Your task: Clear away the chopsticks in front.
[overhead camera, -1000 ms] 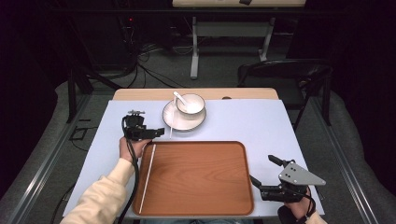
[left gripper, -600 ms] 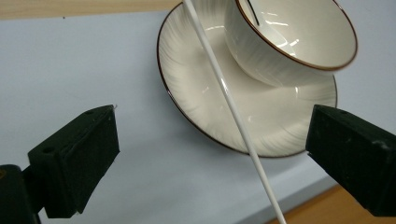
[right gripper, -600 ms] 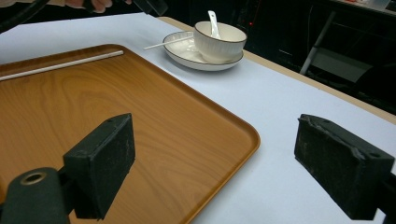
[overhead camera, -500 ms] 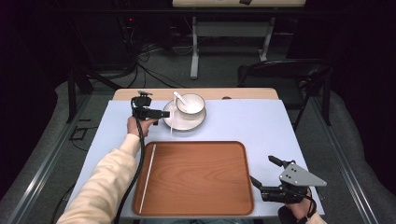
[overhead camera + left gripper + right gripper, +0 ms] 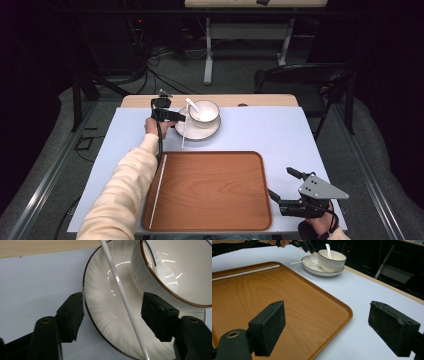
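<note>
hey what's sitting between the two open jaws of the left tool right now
A white chopstick lying across the plate rim, with the bowl just beyond; the left tool view shows it.

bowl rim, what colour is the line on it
Thin brown line on the white bowl; clearest in the left gripper view.

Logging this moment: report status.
Left gripper open, jaws straddling white chopstick on plate. Right gripper open, idle beside tray. Nothing blocking.

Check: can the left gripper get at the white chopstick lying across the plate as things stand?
Probably yes. The left gripper is open with the chopstick running between its jaws, over the plate; the bowl sits beside, not in the way.
</note>
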`<state>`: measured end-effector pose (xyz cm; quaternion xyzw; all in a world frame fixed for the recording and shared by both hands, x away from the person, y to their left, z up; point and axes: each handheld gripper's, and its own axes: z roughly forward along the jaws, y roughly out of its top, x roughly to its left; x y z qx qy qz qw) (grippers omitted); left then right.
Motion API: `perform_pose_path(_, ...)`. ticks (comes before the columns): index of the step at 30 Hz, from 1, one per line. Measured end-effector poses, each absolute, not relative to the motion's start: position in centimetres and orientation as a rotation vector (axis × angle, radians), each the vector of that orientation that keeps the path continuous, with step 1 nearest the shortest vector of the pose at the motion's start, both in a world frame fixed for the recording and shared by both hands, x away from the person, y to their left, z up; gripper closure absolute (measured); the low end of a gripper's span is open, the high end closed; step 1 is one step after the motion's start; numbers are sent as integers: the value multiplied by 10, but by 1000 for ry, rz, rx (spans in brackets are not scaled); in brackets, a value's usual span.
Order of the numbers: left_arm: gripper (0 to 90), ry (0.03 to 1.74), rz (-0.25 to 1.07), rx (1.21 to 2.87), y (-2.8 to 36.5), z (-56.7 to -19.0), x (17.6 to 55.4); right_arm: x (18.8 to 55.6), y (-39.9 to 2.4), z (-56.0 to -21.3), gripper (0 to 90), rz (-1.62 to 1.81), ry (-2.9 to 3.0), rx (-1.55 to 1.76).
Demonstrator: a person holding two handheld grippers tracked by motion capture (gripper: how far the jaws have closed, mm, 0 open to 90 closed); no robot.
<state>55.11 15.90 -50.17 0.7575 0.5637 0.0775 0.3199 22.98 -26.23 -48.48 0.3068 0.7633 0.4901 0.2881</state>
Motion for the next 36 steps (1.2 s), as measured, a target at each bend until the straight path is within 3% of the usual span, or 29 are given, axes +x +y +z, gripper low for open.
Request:
perform_pose_path(10,586,1473,183,2036,146,-509,566,230,-262,-485,136,1305,2042,821)
perform_pose_path(18,611,1527,229,2011,142,-514,572,230,-262,-485,138,1301,2045,826)
perform_pose_path(28,726,1567,240,1979,140,-517,575,230,-262,-485,139,1298,2047,826)
perform_pose_path(36,730,1605,272,1985,138,-522,578,230,-262,-485,139,1299,2044,827)
